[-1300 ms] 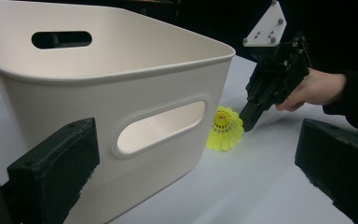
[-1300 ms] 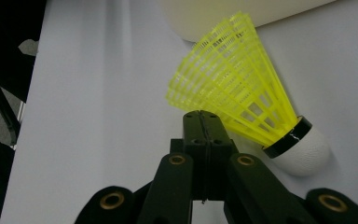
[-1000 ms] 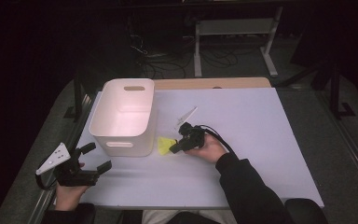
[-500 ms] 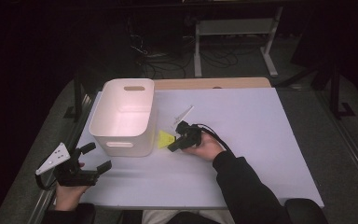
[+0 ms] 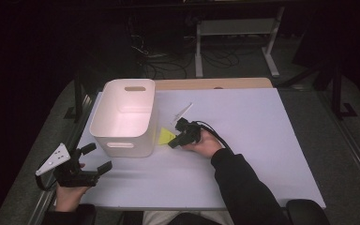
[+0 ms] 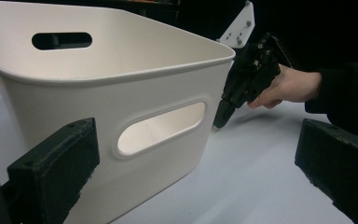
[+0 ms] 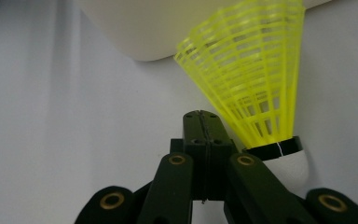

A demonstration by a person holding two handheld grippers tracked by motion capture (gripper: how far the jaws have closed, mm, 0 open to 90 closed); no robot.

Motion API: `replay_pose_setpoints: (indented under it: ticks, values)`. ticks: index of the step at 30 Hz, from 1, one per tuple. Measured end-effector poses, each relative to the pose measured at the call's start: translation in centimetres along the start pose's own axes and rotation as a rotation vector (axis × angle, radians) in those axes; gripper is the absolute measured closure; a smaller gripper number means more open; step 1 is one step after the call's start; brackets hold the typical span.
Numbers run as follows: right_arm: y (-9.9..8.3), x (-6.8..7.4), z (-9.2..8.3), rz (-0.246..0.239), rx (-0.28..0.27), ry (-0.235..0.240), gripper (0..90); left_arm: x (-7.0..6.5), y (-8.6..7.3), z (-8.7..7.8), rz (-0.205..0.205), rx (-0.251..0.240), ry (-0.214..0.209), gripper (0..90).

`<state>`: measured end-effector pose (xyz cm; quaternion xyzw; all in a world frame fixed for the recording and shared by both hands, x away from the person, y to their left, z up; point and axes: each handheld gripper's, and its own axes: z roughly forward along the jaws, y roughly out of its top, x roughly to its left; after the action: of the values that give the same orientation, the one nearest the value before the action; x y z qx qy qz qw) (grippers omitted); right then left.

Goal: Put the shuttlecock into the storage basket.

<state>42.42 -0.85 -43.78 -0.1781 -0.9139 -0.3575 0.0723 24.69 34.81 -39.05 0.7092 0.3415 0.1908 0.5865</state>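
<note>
A yellow shuttlecock [image 5: 165, 136] with a white cork lies on the white table, close to the right side of the white bin [image 5: 122, 140]. My right gripper [image 5: 172, 142] is shut, with nothing between its jaws. In the right gripper view the shuttlecock [image 7: 256, 79] rests against the right side of the closed jaws [image 7: 200, 123], skirt toward the bin. My left gripper [image 5: 97, 158] stands open near the table's front left corner. Its wide-apart jaws [image 6: 193, 186] face the bin's front wall [image 6: 121, 102] and handle slot, and beyond them is the right gripper [image 6: 219, 121].
The white table sheet [image 5: 262, 140] stretches to the right of the person's right forearm. A wooden strip [image 5: 215, 83] runs along the far edge. Behind the table stand a metal frame [image 5: 234, 28] and loose cables on the dark floor.
The right gripper and the shuttlecock beside it have shifted slightly away from the person, along the bin's right side. The left gripper has stayed in place.
</note>
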Motion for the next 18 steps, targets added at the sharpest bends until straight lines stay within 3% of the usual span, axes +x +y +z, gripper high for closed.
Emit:
replay_pose_setpoints:
  ticks: [18]
  values:
    - [-0.1,-1.2,-0.6,0.030,-0.028,-0.020,88.9,0.0,0.0,0.0,0.000,0.001,-0.001,0.0]
